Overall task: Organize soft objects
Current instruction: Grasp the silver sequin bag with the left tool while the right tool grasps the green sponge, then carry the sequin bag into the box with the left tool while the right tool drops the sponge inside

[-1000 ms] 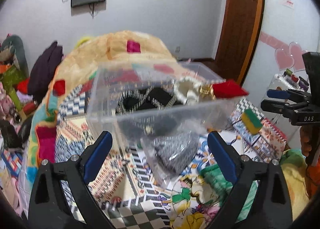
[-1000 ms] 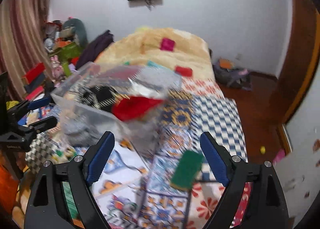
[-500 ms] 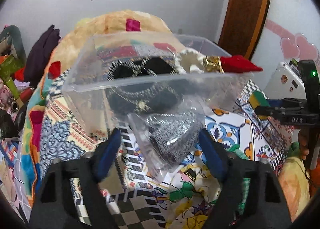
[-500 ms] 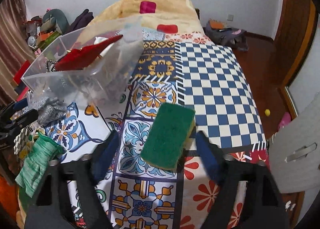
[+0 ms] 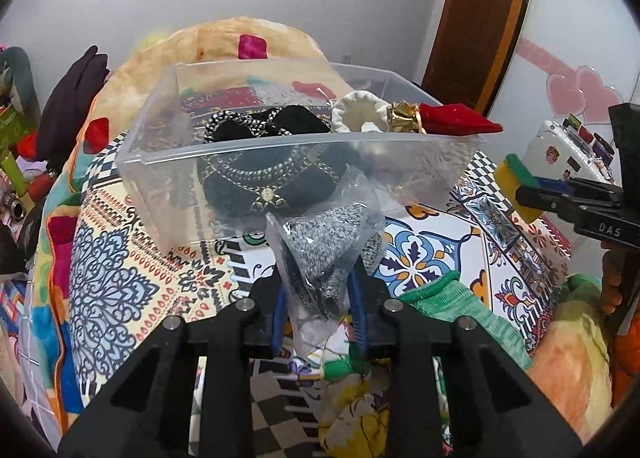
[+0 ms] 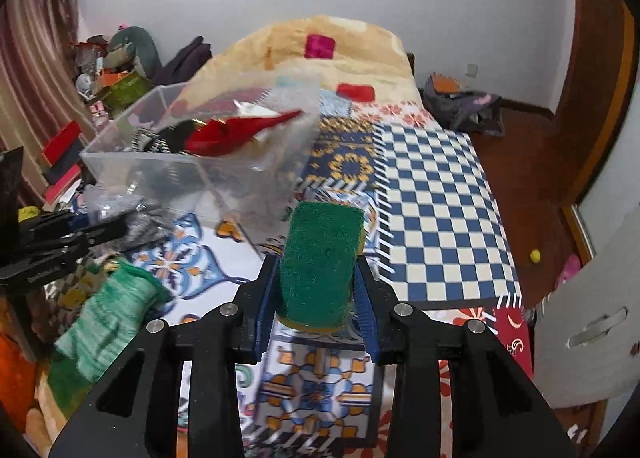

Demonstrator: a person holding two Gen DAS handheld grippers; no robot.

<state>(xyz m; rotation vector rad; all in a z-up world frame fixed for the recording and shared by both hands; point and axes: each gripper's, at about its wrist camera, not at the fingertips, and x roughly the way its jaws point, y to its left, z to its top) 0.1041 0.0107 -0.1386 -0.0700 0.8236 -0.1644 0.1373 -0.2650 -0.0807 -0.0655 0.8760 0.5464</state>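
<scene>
A clear plastic bin [image 5: 168, 162] stands on the patterned bed and holds a black beaded pouch [image 5: 264, 174], a white pouch [image 5: 356, 114] and a red pouch [image 5: 456, 120]. My left gripper [image 5: 318, 298] is shut on a grey knit item in a clear bag [image 5: 324, 246], just in front of the bin. My right gripper [image 6: 316, 298] is shut on a green and yellow sponge [image 6: 320, 258], held above the bed to the right of the bin [image 6: 132, 166]. The sponge also shows in the left wrist view [image 5: 516, 184].
A green knit cloth [image 5: 460, 310] lies on the bed between the grippers; it also shows in the right wrist view [image 6: 108, 310]. A heaped yellow blanket [image 6: 320, 42] lies behind the bin. Clutter [image 6: 112, 70] stands left of the bed. A white cabinet [image 6: 592, 318] stands at the right.
Both grippers have closed: the left on the bagged grey knit item, the right on the sponge, which now sits lifted off the bed.
</scene>
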